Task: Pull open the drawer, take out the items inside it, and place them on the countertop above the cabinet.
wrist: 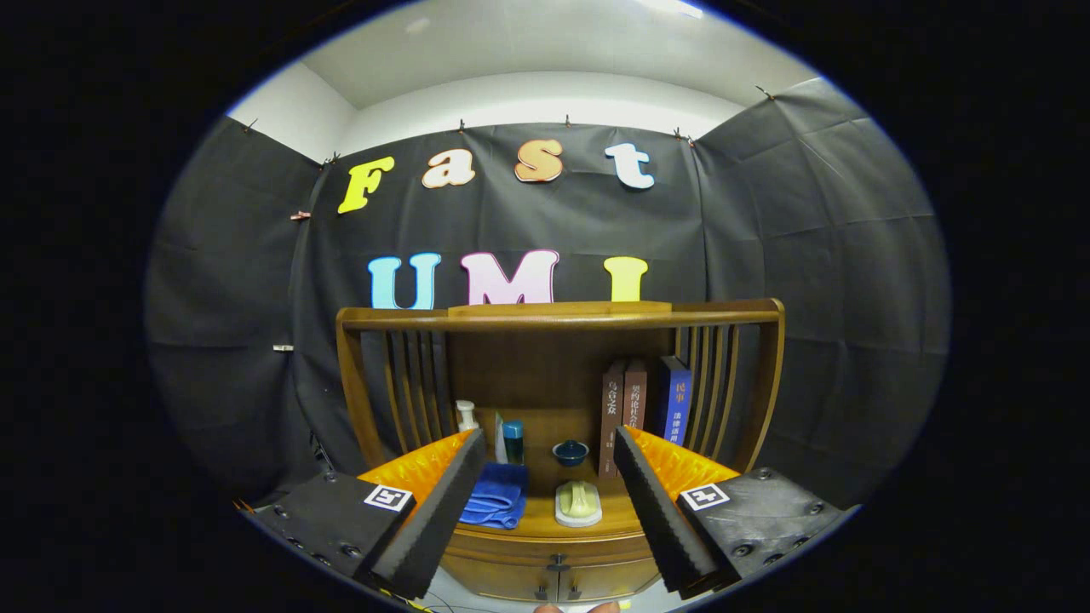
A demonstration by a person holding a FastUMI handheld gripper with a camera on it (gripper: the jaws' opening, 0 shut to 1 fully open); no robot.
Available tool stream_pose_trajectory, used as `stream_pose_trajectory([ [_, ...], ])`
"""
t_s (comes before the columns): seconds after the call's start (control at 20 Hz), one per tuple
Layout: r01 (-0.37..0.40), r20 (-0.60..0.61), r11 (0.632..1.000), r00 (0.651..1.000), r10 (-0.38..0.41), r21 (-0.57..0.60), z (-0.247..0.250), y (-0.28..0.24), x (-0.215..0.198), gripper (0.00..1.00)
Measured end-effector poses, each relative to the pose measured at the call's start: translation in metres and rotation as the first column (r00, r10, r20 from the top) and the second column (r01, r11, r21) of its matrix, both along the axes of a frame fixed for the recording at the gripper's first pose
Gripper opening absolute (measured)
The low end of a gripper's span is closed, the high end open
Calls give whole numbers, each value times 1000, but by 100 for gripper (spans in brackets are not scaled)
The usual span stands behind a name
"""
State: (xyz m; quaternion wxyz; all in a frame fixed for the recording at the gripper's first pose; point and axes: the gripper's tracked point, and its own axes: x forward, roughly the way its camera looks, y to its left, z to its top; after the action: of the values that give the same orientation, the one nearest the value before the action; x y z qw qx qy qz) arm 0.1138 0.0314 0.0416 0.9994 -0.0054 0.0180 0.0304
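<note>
Cabinet (558, 375) of dark wood stands ahead against the booth wall, and the gripper (549, 511) hangs in front of it with its fingers (443, 502) spread wide apart, holding nothing. On the cabinet's surface (536, 515), seen between the fingers, lie a folded blue cloth (496, 504) and a pale sponge-like pad (578, 502), near each other. Behind them, toward the cabinet's back panel, sit a small dark blue bowl (570, 452), a teal bottle (513, 441) and a white bottle (466, 415). Books (634, 409) stand upright beside the cabinet's right slats. Below the surface, the drawer (553, 560) front looks closed, above two small doors.
</note>
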Motion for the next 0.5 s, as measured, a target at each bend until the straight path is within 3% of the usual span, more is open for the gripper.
stream_pose_trajectory([
  [0.5,-5,-13,1000,1000,5,-9,-5,5,-3,99],
])
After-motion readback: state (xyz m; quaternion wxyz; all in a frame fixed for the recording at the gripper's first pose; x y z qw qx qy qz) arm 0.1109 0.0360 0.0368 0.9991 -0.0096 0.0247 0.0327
